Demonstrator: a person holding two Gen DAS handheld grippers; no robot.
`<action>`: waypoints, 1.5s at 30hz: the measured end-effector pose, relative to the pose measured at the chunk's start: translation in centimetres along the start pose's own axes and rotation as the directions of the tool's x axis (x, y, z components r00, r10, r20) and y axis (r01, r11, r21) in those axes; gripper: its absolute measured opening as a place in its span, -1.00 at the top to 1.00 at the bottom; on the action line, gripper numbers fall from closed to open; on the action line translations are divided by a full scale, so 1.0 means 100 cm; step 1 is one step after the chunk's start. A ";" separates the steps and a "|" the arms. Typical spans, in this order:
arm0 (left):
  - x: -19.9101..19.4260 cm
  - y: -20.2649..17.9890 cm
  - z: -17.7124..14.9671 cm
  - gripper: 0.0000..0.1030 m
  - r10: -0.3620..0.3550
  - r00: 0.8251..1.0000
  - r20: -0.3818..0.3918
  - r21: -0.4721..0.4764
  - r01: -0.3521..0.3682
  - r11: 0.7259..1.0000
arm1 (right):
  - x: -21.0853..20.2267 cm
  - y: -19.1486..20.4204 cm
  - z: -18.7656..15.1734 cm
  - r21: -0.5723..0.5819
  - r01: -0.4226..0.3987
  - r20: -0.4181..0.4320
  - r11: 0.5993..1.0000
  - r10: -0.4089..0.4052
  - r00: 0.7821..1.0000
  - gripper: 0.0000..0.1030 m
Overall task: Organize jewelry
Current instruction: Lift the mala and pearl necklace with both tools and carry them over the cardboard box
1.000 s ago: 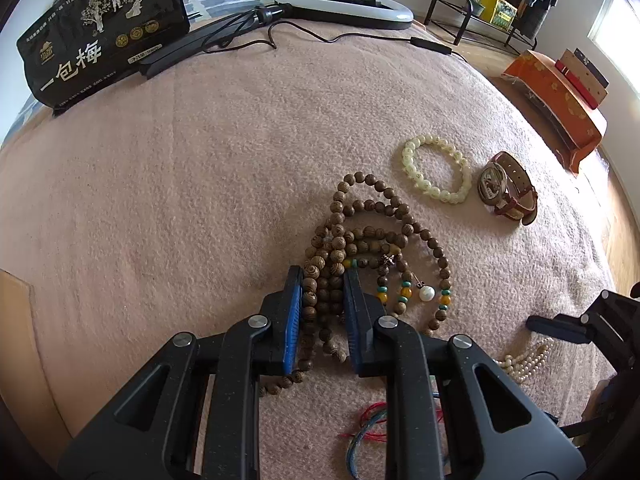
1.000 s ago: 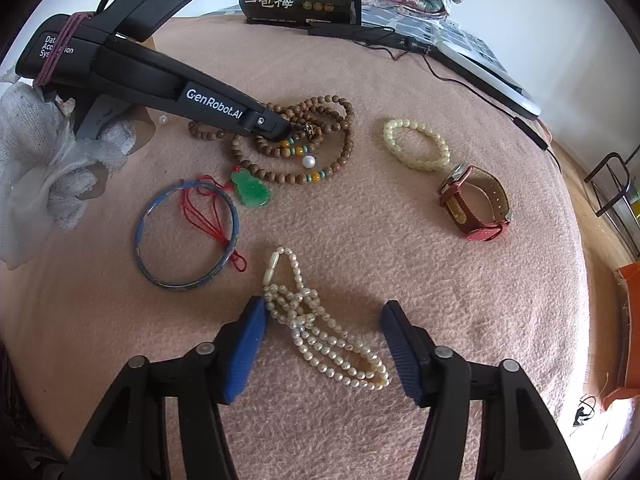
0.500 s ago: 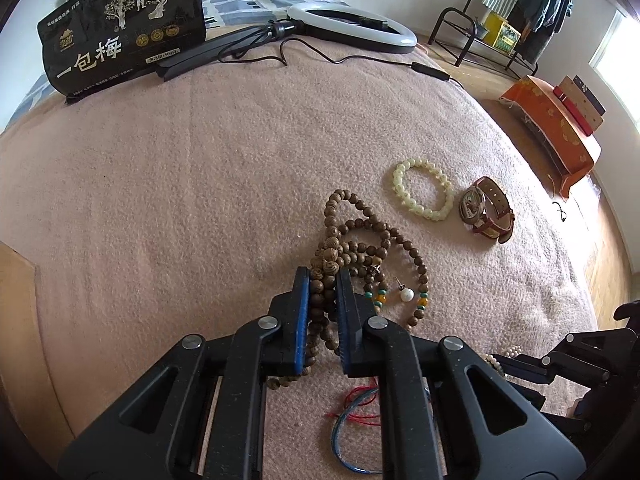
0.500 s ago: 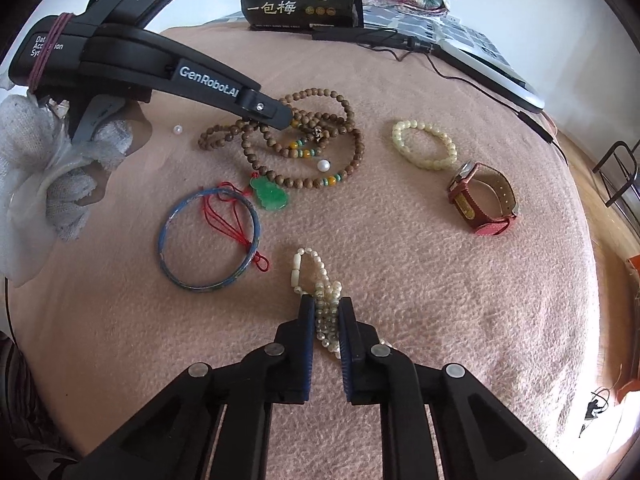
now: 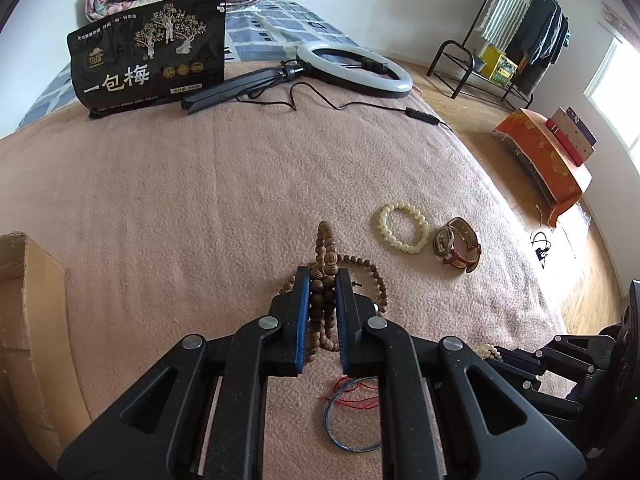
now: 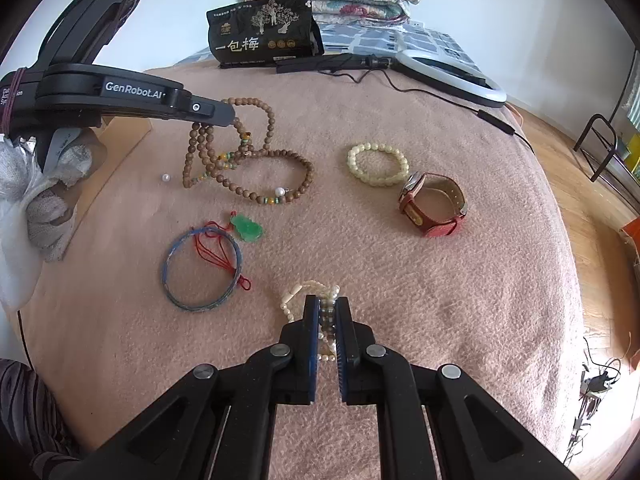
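In the right wrist view alone, a green pendant (image 6: 247, 227) shows.

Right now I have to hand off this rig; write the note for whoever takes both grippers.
Left gripper: shut on the wooden bead necklace, partly lifted, its far loop trailing on the pink blanket.
Right gripper: shut on the pearl strand, low over the blanket.
Lying loose: pale bead bracelet, red-strap watch, blue bangle with red-corded green gourd pendant, one stray pearl.
Cardboard box sits at the left.
Done: two pieces gripped. Left: everything needs placing.
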State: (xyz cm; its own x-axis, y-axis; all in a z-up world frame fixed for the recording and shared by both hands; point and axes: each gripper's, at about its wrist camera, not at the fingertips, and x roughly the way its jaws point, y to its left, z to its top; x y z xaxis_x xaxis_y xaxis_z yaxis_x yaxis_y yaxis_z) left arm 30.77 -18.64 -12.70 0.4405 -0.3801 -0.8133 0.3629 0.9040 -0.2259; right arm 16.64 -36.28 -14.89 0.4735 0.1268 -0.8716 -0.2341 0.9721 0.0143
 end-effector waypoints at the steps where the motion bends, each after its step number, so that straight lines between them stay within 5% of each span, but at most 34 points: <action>1: -0.004 0.001 0.001 0.80 0.000 1.000 0.007 -0.004 0.000 1.000 | -0.002 -0.001 0.001 0.005 0.000 0.005 1.000 0.000 1.000 0.90; 25: -0.135 0.039 0.000 0.80 0.010 0.980 0.198 -0.093 0.008 0.996 | -0.074 0.010 0.028 0.025 0.009 0.127 1.000 -0.012 0.992 0.90; 45: -0.243 0.111 -0.035 0.80 0.102 0.939 0.329 -0.191 -0.040 0.981 | -0.111 0.099 0.085 -0.116 -0.043 0.218 0.992 0.068 0.974 0.90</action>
State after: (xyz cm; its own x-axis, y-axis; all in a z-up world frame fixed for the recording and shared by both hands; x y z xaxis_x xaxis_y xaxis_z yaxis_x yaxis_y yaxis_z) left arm 21.22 1.31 2.64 0.7207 -0.3288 -0.6102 0.1819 0.9392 -0.2913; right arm 16.26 -26.40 -0.91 0.6303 0.2325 -0.7407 -0.3511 0.9363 -0.0048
